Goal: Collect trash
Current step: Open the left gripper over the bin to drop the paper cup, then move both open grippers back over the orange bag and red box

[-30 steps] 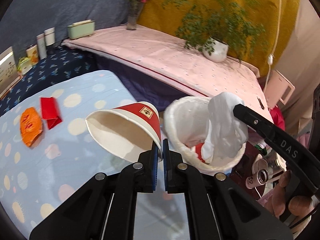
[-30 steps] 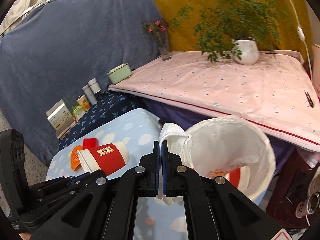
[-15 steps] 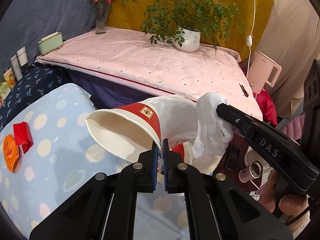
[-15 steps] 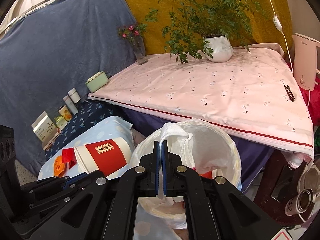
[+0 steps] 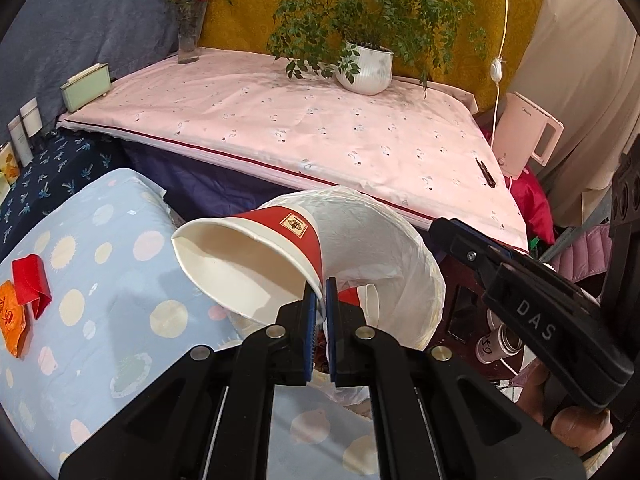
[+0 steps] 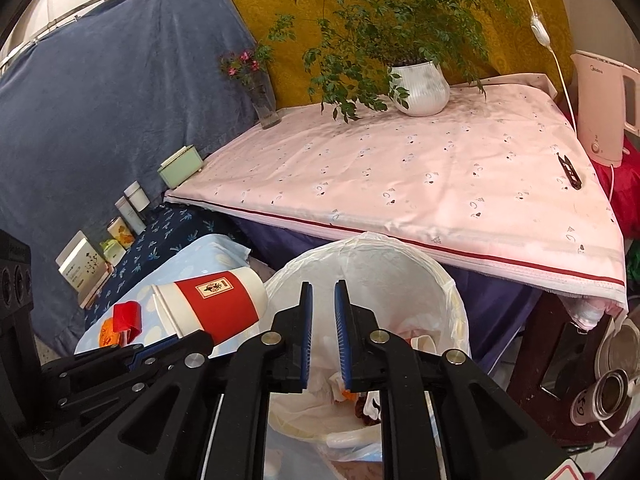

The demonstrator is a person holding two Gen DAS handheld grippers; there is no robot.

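Plastic-lined bin (image 6: 448, 300) holding trash, left hand-held gripper (image 5: 319, 300) pinching paper cup (image 5: 248, 264), right hand-held gripper (image 6: 323, 320) parted, empty.

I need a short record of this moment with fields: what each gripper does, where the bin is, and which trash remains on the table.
left gripper: shut on the rim of the red and white paper cup, held on its side above the bin edge
right gripper: open, holds nothing, above the bin mouth
bin: white bag liner, beside the blue dotted table, trash already inside
trash remaining on table: red wrapper, orange wrapper
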